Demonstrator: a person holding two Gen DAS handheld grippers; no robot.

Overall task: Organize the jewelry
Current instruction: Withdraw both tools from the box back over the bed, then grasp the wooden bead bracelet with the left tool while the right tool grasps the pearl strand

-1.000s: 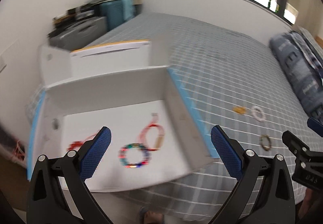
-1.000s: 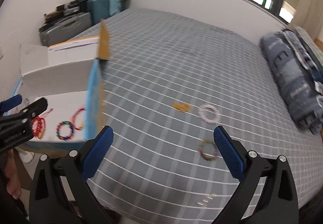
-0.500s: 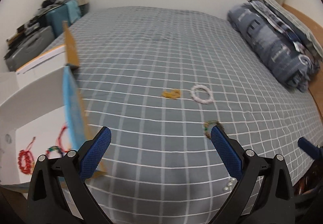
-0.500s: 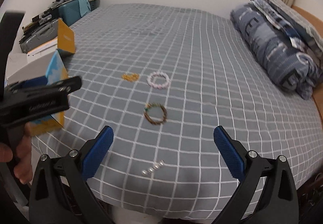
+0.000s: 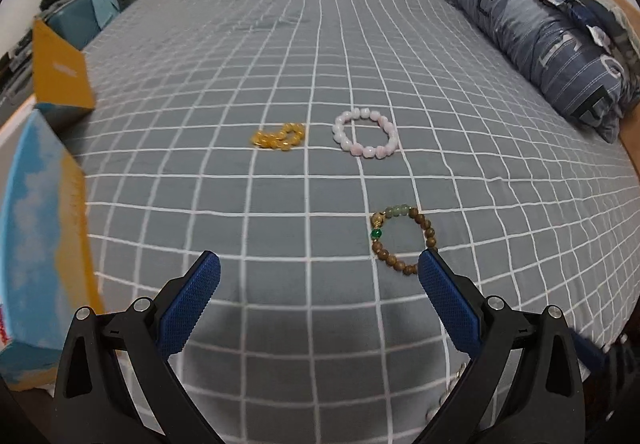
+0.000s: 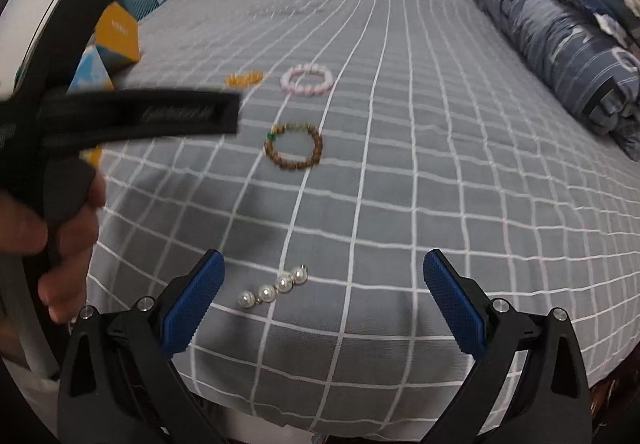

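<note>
On the grey checked bed lie a yellow bead bracelet [image 5: 279, 137], a pink bead bracelet [image 5: 365, 133] and a brown wooden bracelet with green beads [image 5: 402, 238]. My left gripper [image 5: 318, 276] is open and empty, with its right fingertip just next to the brown bracelet. My right gripper [image 6: 323, 274] is open and empty above the bed's front edge; a short string of pearls [image 6: 273, 287] lies between its fingers, nearer the left one. The three bracelets also show in the right wrist view: yellow [image 6: 244, 78], pink [image 6: 307, 80], brown [image 6: 293, 145].
A cardboard box with a blue side and orange flaps [image 5: 38, 204] stands at the bed's left edge. A folded blue duvet [image 5: 548, 32] lies along the right. The left gripper's body and the hand holding it [image 6: 68, 204] fill the left of the right wrist view.
Both grippers have swung right, away from the box, and come lower and closer to the bed. The brown bracelet and the pearls now lie near the fingertips. Both stay open.
</note>
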